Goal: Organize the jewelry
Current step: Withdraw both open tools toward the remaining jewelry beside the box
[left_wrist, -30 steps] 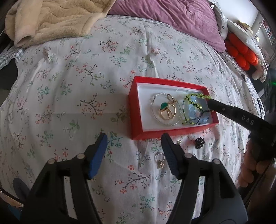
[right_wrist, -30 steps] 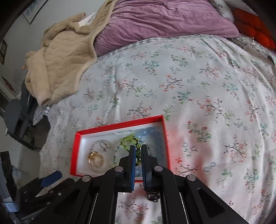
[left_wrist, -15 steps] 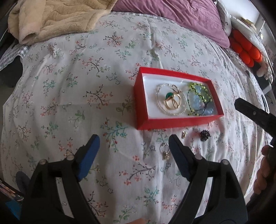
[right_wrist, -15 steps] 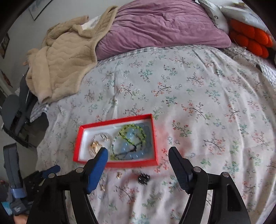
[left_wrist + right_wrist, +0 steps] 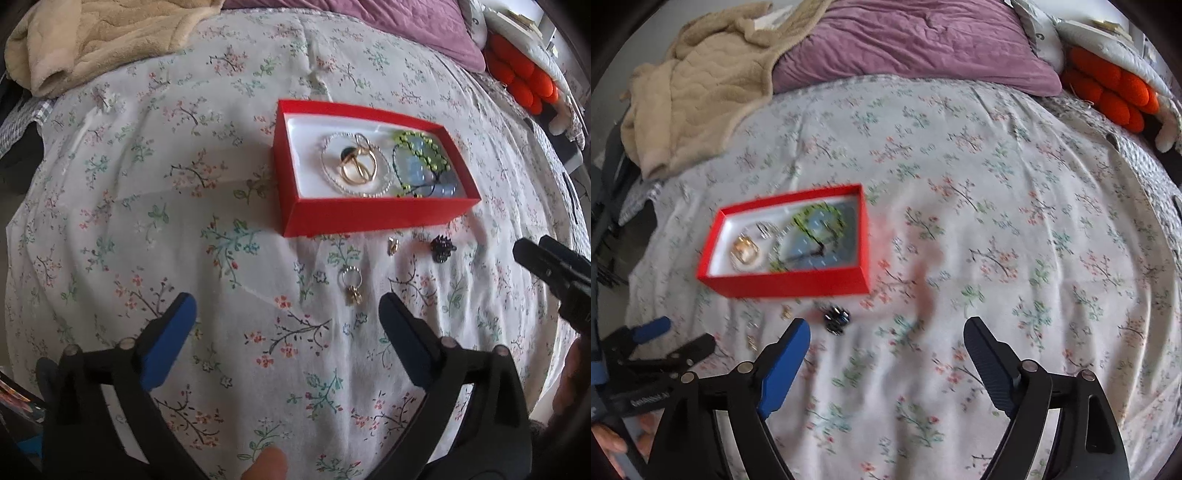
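Note:
A red box (image 5: 369,218) (image 5: 783,284) lies on the floral bedspread and holds a silver hoop with gold rings (image 5: 356,168) and a green beaded bracelet (image 5: 421,162) (image 5: 816,225). In front of the box lie a silver ring with a gold charm (image 5: 351,284), a small gold piece (image 5: 393,245) and a black spiky piece (image 5: 441,249) (image 5: 836,316). My left gripper (image 5: 286,317) hovers just short of the ring, its jaws opening with nothing between them. My right gripper (image 5: 886,345) hangs to the right of the black piece, its jaws also opening and empty.
A beige blanket (image 5: 701,81) and a purple pillow (image 5: 908,37) lie at the far end of the bed. An orange cushion (image 5: 1112,92) sits at the far right. The right gripper's tip (image 5: 546,262) shows at the right edge of the left wrist view.
The right gripper opened over the box, let go of the green bracelet there and drew back towards me and to the right. The left gripper widened and moved closer to the loose ring.

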